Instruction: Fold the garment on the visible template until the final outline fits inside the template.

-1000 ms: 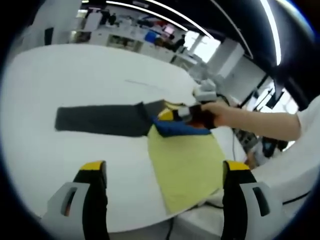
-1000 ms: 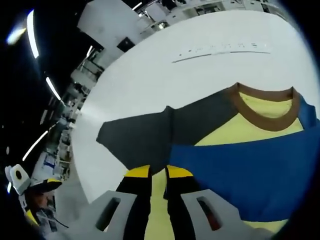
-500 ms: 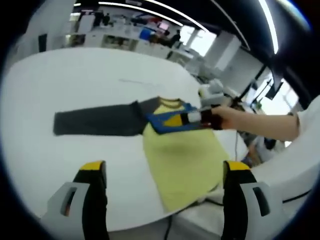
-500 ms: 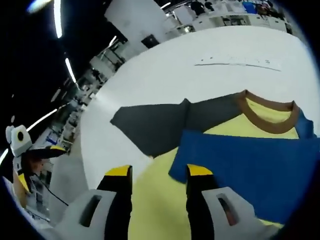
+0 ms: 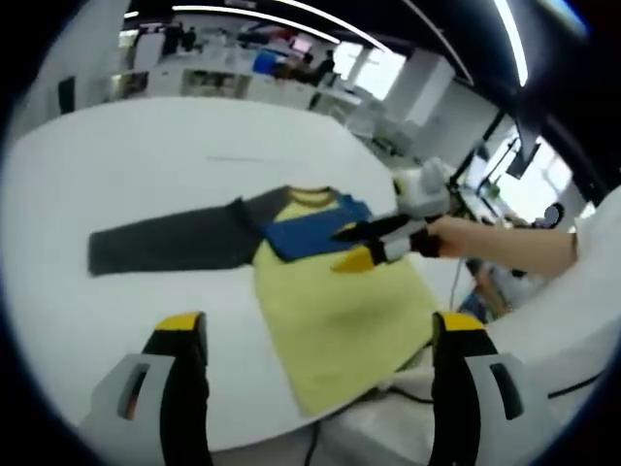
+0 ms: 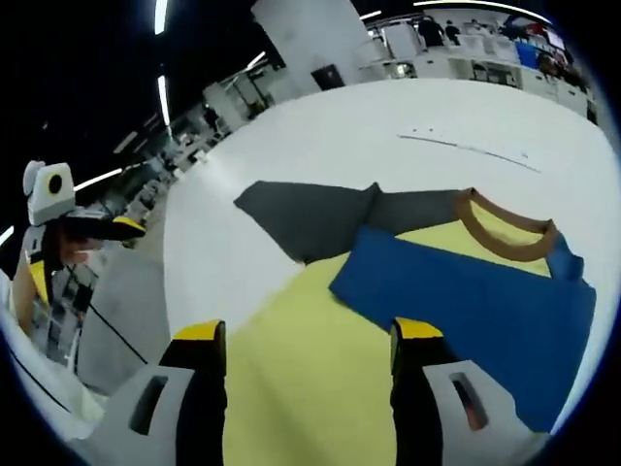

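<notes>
In the left gripper view, the left gripper (image 5: pixel 315 369) stood apart and empty at the bottom; the long-sleeved shirt (image 5: pixel 330 291) lay mid-frame on the white table (image 5: pixel 146 146), with the right gripper (image 5: pixel 364 245) apart over its blue sleeve (image 5: pixel 306 236). Judged next: fold the grey sleeve (image 5: pixel 165 248) across, edges square.

In the right gripper view, the right gripper (image 6: pixel 306 379) gaped above the yellow body. An open-plan office showed behind.

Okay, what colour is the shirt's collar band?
Brown collar, clearest in the right gripper view.
</notes>
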